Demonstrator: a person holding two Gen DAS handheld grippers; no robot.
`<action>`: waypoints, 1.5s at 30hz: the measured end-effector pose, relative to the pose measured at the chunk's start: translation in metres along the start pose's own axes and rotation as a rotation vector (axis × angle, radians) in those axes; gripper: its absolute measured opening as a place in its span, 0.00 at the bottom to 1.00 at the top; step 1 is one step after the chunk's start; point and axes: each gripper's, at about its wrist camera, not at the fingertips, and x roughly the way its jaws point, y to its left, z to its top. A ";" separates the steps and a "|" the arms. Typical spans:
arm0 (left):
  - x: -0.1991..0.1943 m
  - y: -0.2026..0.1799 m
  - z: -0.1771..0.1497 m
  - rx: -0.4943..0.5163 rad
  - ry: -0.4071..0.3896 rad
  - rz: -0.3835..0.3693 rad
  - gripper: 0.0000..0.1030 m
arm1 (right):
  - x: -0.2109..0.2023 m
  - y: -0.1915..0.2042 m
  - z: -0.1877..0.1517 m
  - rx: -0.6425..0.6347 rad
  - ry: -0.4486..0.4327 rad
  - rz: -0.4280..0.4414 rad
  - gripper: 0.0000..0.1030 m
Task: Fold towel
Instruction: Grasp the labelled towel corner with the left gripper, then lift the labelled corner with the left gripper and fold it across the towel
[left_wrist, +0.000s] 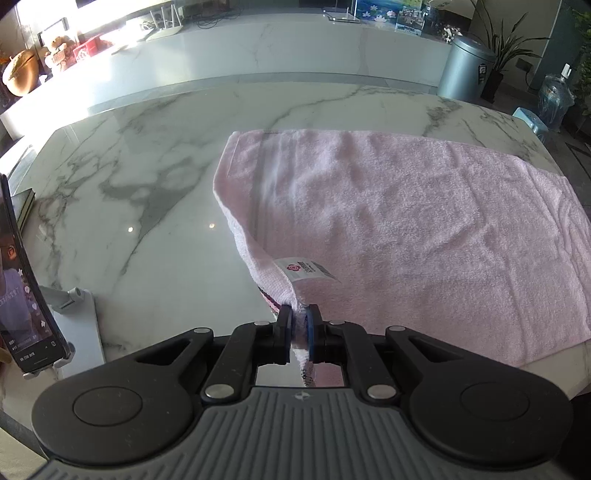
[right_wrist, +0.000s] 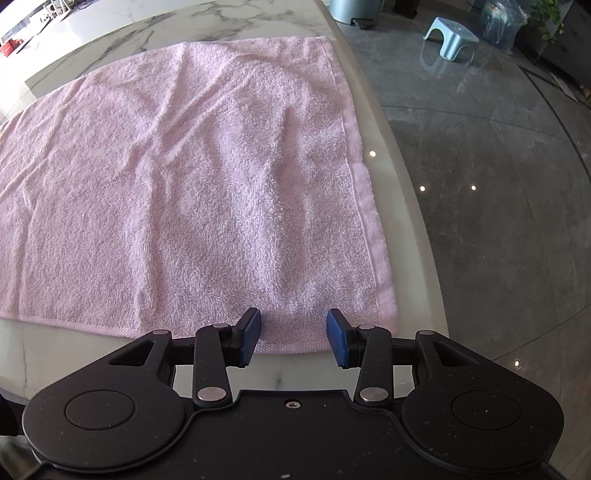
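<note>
A broad desk (left_wrist: 155, 192) of polished white marble with grey veining carries the work, its glossy top throwing back small points of light and its rounded edge curving away above a dark, shiny stone floor (right_wrist: 498, 184). Over the right part of the desk lies the pink towel (left_wrist: 424, 221), a large rectangle of soft looped terry with shallow creases across its nap and a flat woven hem along its sides; in the right wrist view its right hem runs close beside the desk's edge. The towel's near left corner is lifted off the marble and curled over, showing a striped band and a small white sewn label (left_wrist: 304, 269) with a red flower mark. The left hand-held gripper (left_wrist: 299, 332), black with blue pads, is clamped tight on that raised corner, cloth bunched between its fingers. The right hand-held gripper (right_wrist: 293, 338) stands with its ribbed blue pads (right_wrist: 336, 338) well apart, poised at the towel's near edge by its right corner, gripping nothing. At the far left, a phone (left_wrist: 22, 280) sits upright in a white stand.
</note>
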 end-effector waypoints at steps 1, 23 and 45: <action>-0.002 -0.004 0.003 0.011 -0.006 -0.001 0.07 | -0.002 -0.001 -0.001 -0.003 -0.002 -0.001 0.37; -0.036 -0.150 0.066 0.320 -0.102 -0.091 0.07 | 0.011 -0.015 -0.011 -0.086 -0.003 0.065 0.33; -0.052 -0.372 0.075 0.654 -0.109 -0.434 0.07 | -0.002 -0.040 -0.022 -0.140 -0.034 0.213 0.33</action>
